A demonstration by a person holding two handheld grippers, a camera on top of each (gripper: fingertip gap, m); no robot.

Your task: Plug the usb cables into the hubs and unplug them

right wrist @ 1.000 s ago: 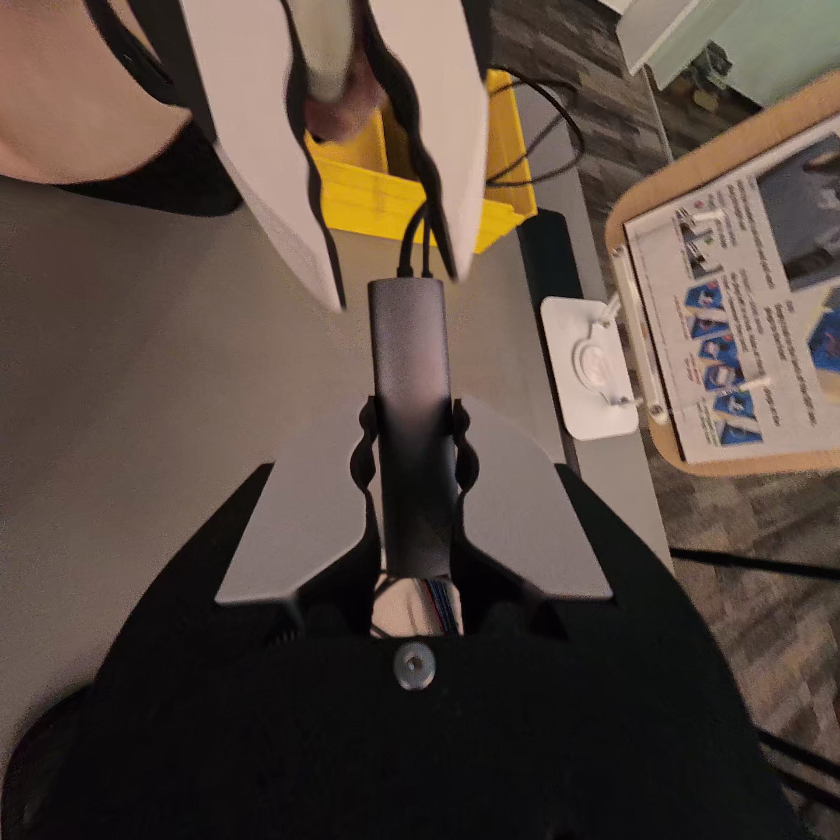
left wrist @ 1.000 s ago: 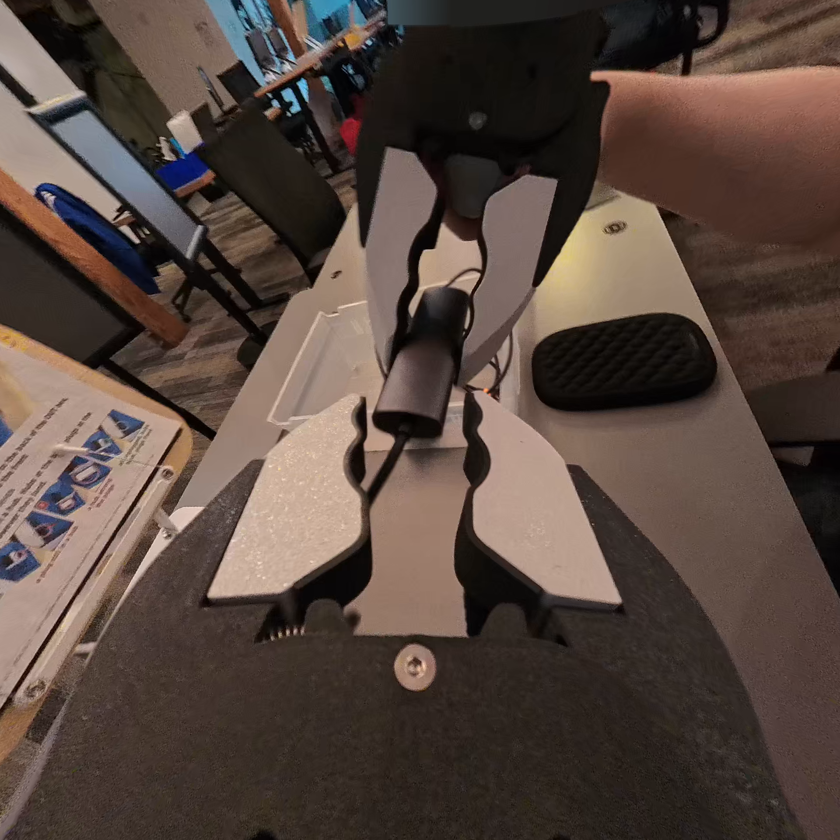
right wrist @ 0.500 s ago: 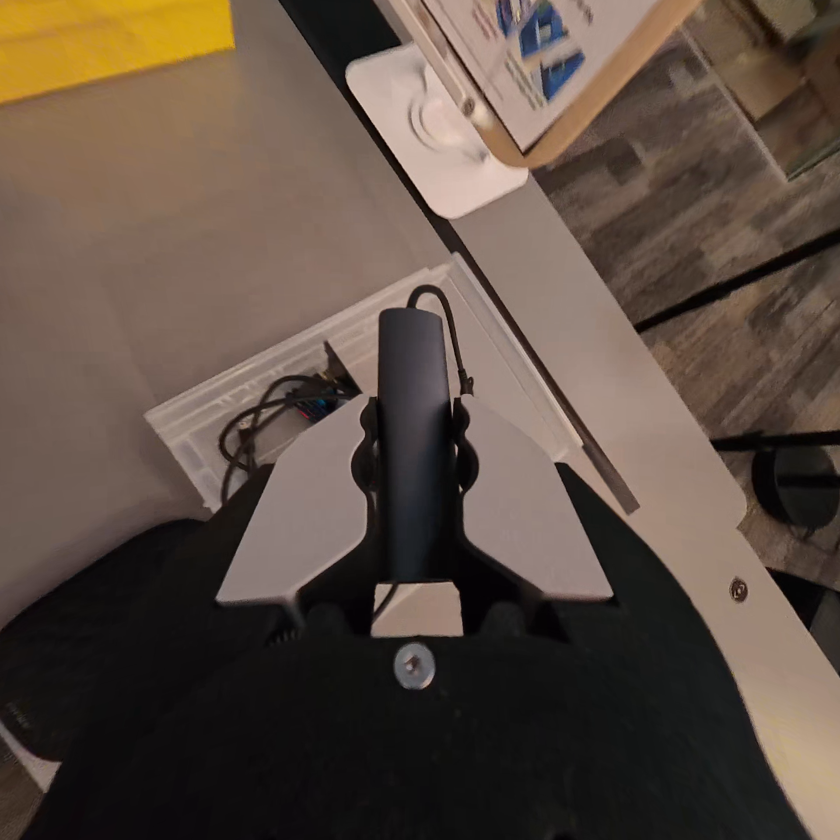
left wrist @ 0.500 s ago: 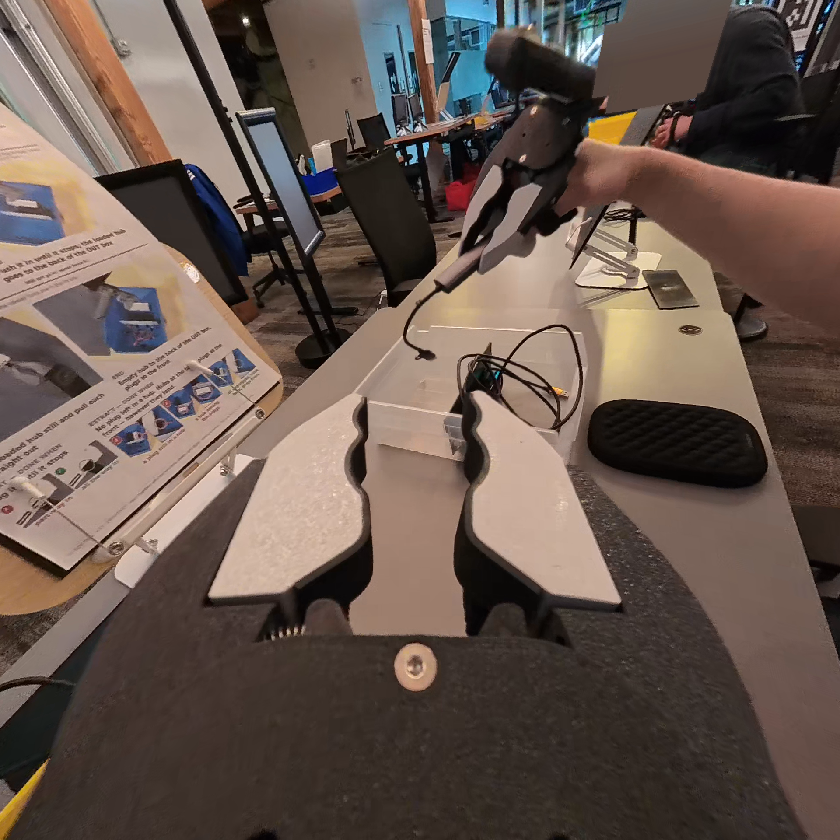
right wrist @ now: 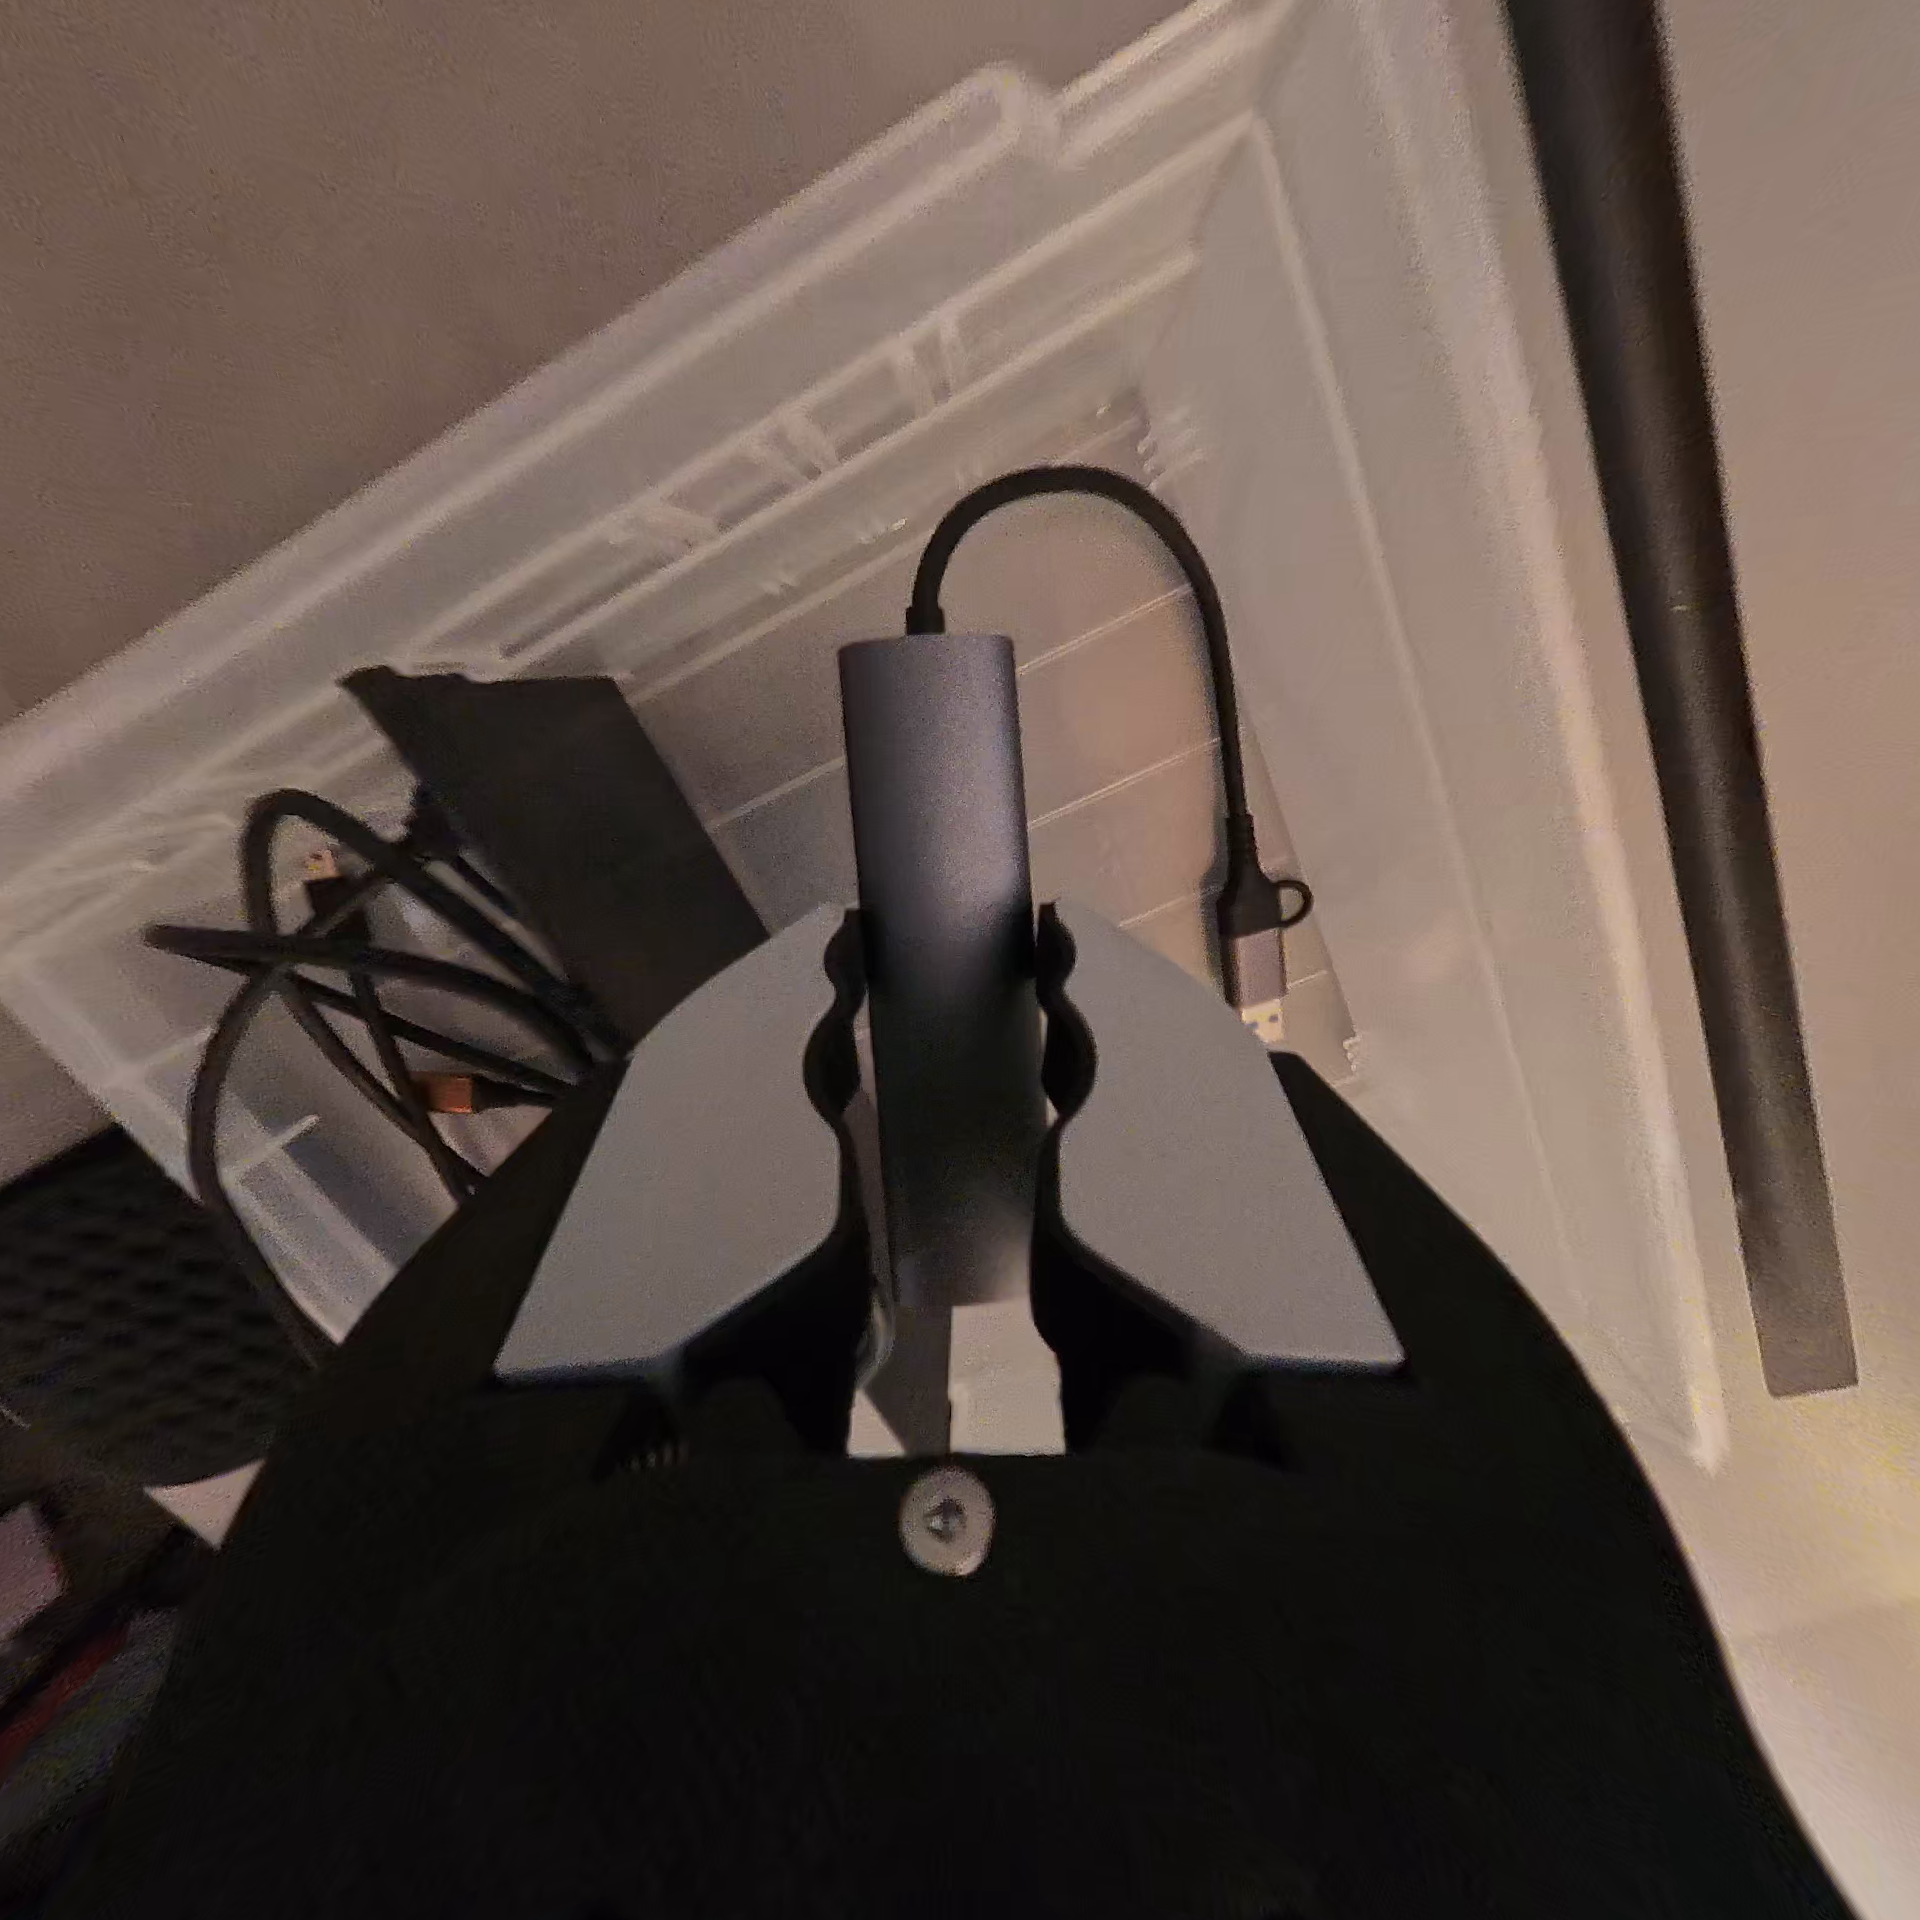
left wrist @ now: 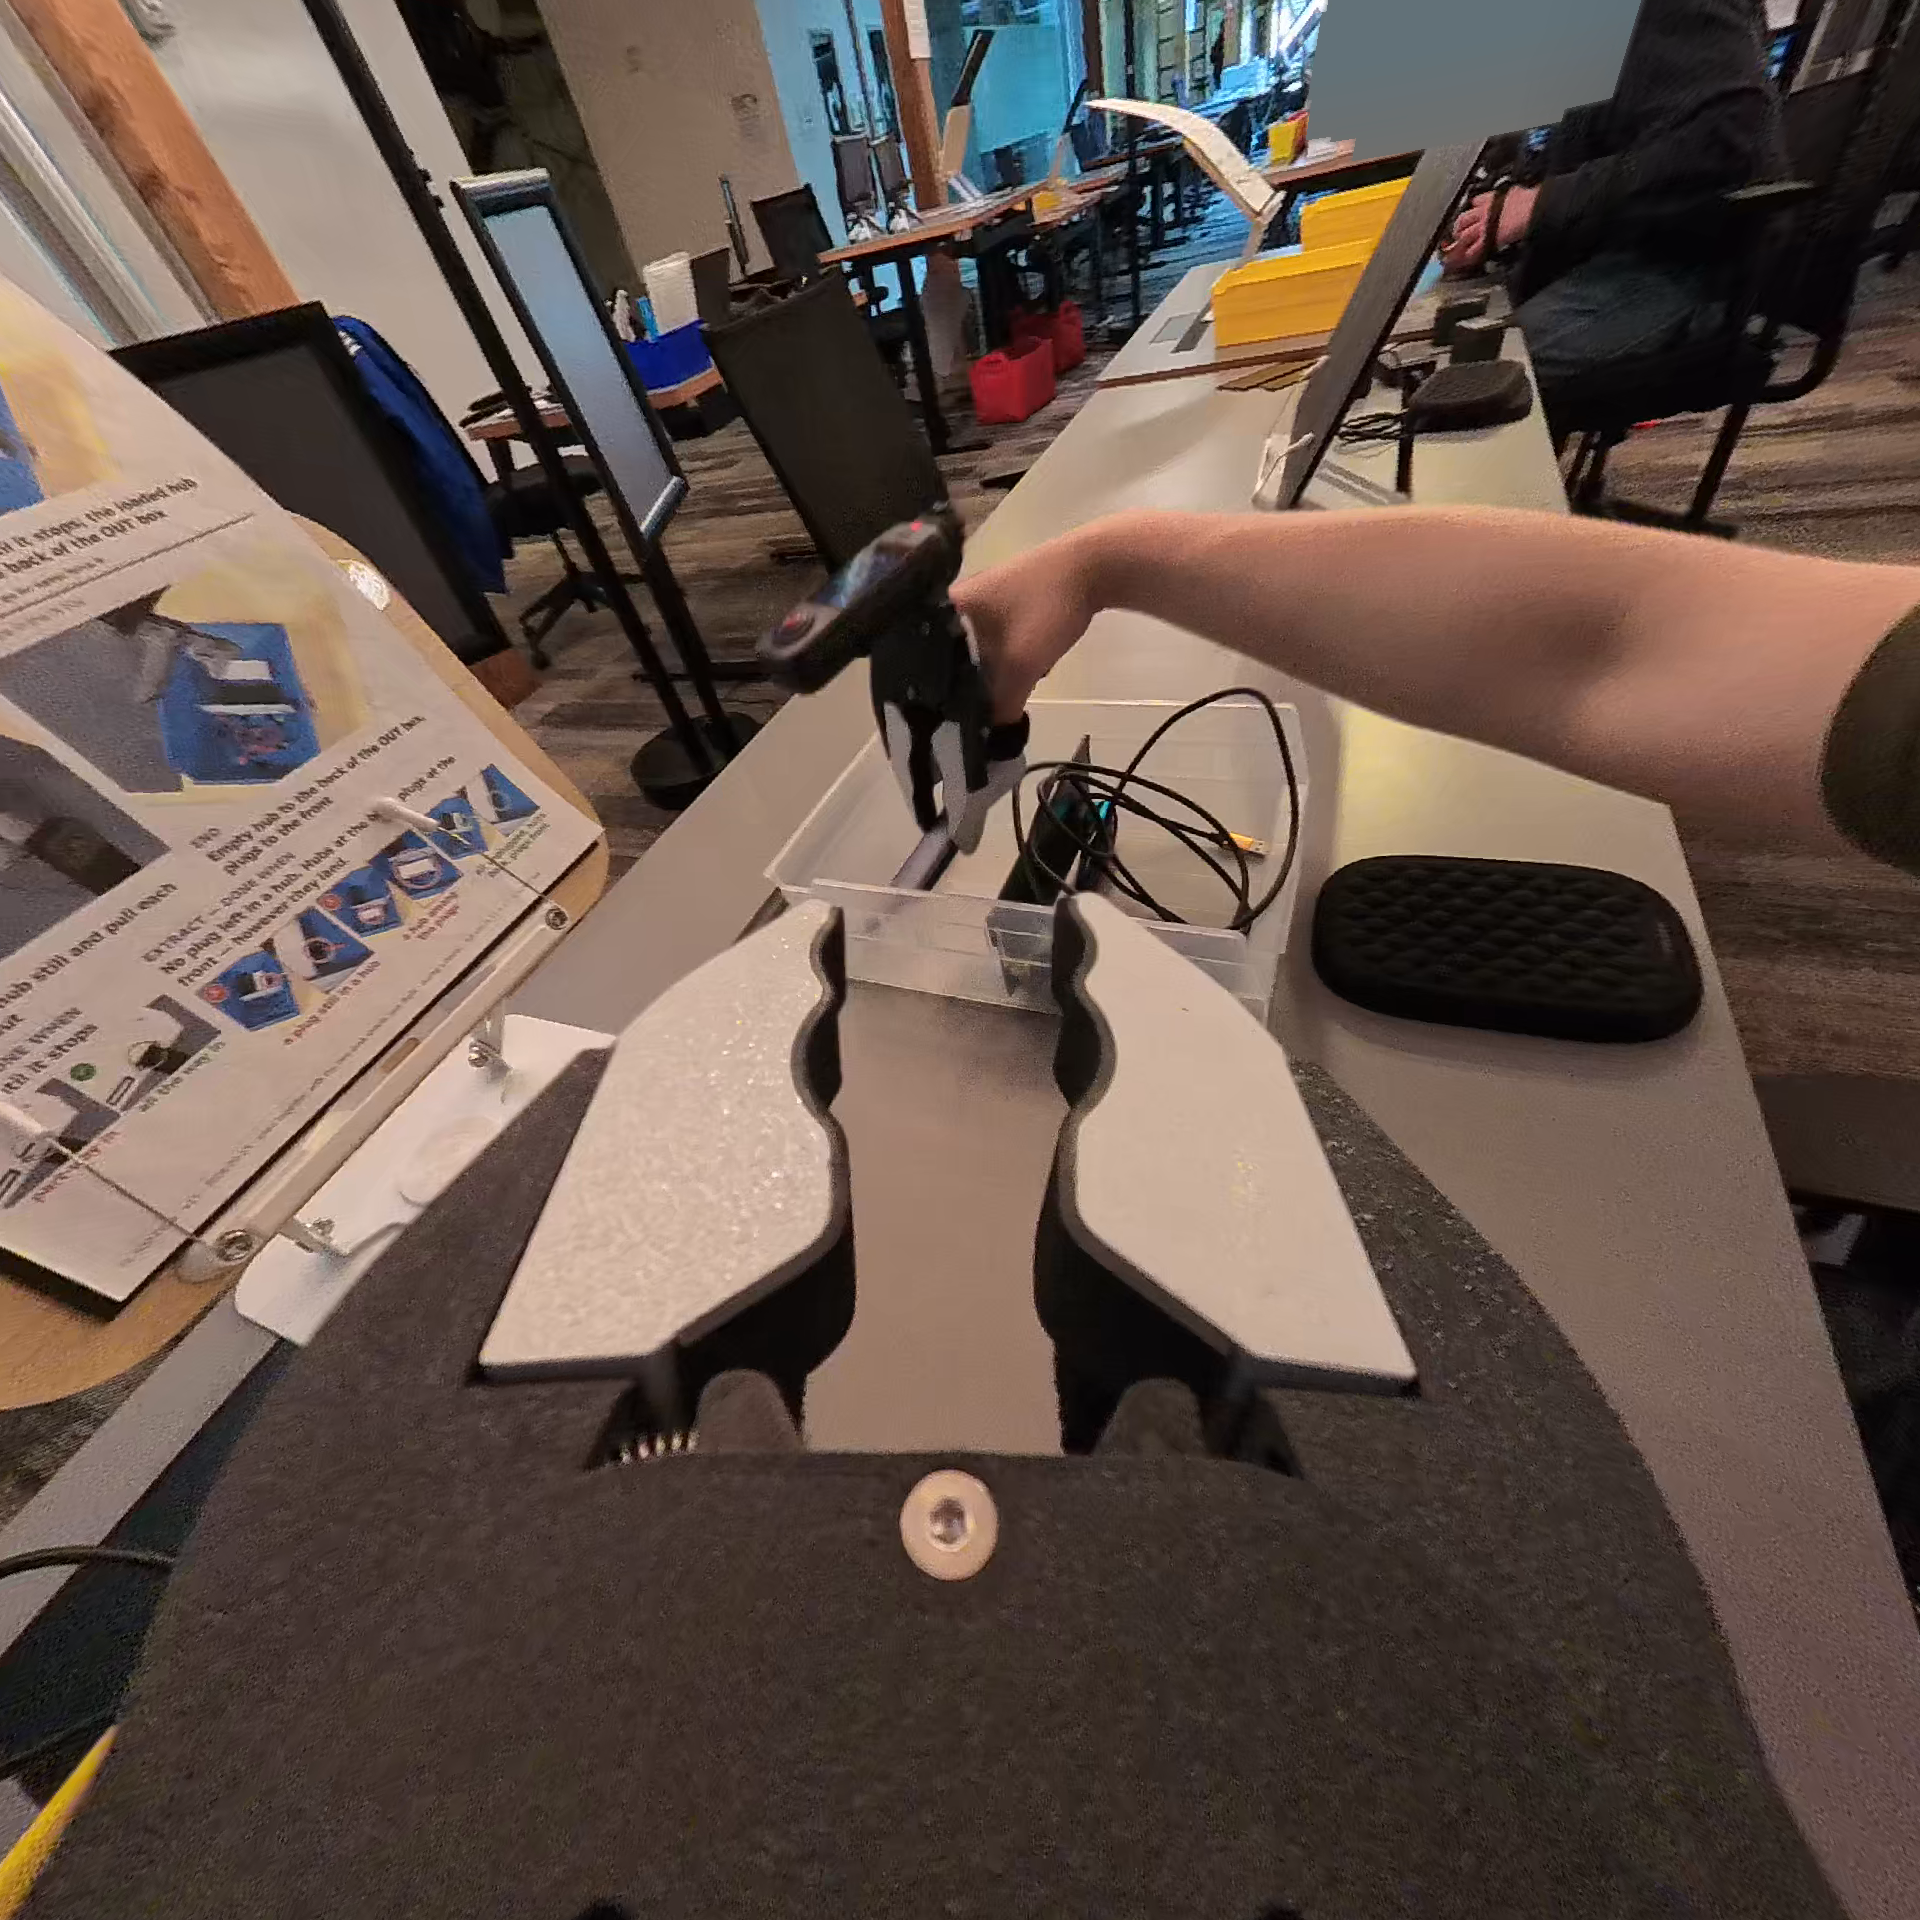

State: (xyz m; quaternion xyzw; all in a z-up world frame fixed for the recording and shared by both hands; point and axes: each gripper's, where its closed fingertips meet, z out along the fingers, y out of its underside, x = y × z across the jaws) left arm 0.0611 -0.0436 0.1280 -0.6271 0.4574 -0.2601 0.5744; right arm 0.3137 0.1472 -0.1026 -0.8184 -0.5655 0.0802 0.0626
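Grey metal hub (right wrist: 935,935) is clamped in the right gripper (right wrist: 948,935), both fingers pressed on its long sides. Long axis runs straight along the fingers, so it points forward and away from the camera, roughly half sticking out past the tips. Its short black pigtail cable (right wrist: 1164,582) exits the far end, loops up and right, then drops back with its plug (right wrist: 1262,951) hanging beside the right finger.

In the left wrist view, the right gripper (left wrist: 940,800) is tilted nose-down into the clear plastic bin (left wrist: 1268,935), hub (left wrist: 920,860) slanting down toward the bin's left half. Can't tell whether the hub tip touches the bin floor.

Bin contents: a loose tangle of black usb cables (right wrist: 343,997) with 1 orange-tipped plug (right wrist: 452,1093) showing, plus a second dark hub (right wrist: 582,810) leaning against the tangle. Both sit in the bin half opposite the held hub.

Left gripper (left wrist: 945,1039): fingers spread apart, nothing between them, held above the grey table (left wrist: 1507,1195), short of the bin's near wall and well apart from the other gripper.

Black quilted pad (left wrist: 1507,945) lies on the table just beside the bin. Instruction board (left wrist: 239,831) stands at the table's left edge on a white base.
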